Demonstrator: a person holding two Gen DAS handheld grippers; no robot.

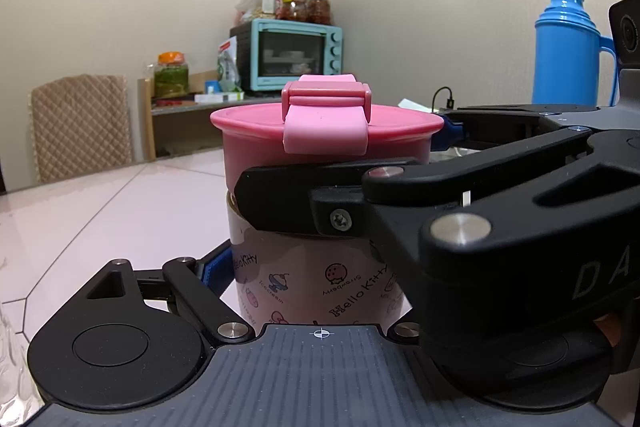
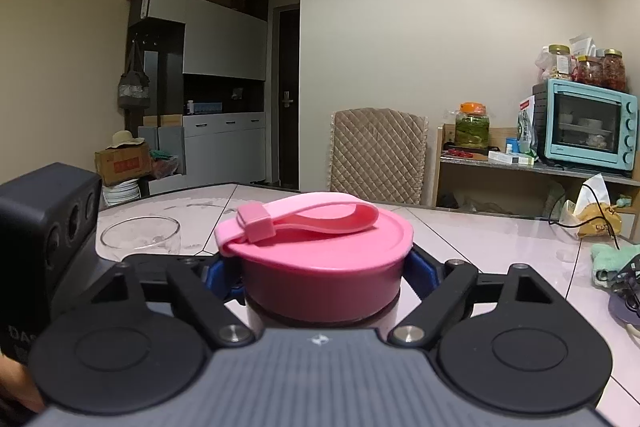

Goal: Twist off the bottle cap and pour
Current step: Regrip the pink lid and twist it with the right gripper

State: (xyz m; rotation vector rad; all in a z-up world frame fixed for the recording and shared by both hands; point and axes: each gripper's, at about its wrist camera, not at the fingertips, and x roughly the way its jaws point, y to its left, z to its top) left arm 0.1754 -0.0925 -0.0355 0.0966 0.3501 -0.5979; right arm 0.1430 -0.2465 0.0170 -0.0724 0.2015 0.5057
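Left gripper (image 1: 304,287) fingers clamped on pale cartoon-printed plastic bottle (image 1: 320,283), steadying body; right gripper (image 2: 320,263) fingers clamped on pink screw cap (image 2: 324,259) for twisting; clear glass bowl (image 2: 140,233) at ten o'clock, awaiting pour.

Left of bottle (image 2: 320,307): glass bowl (image 2: 140,233) stands near.
Right: cloth (image 2: 608,261) and cable; tabletop (image 2: 480,239) between bare.

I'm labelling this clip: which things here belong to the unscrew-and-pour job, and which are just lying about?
Job: bottle, held by the left tongs; pink cap, gripped by the right tongs; glass, likely for pouring into.

Lying about: blue flask, oven, jars, green cloth, chair.
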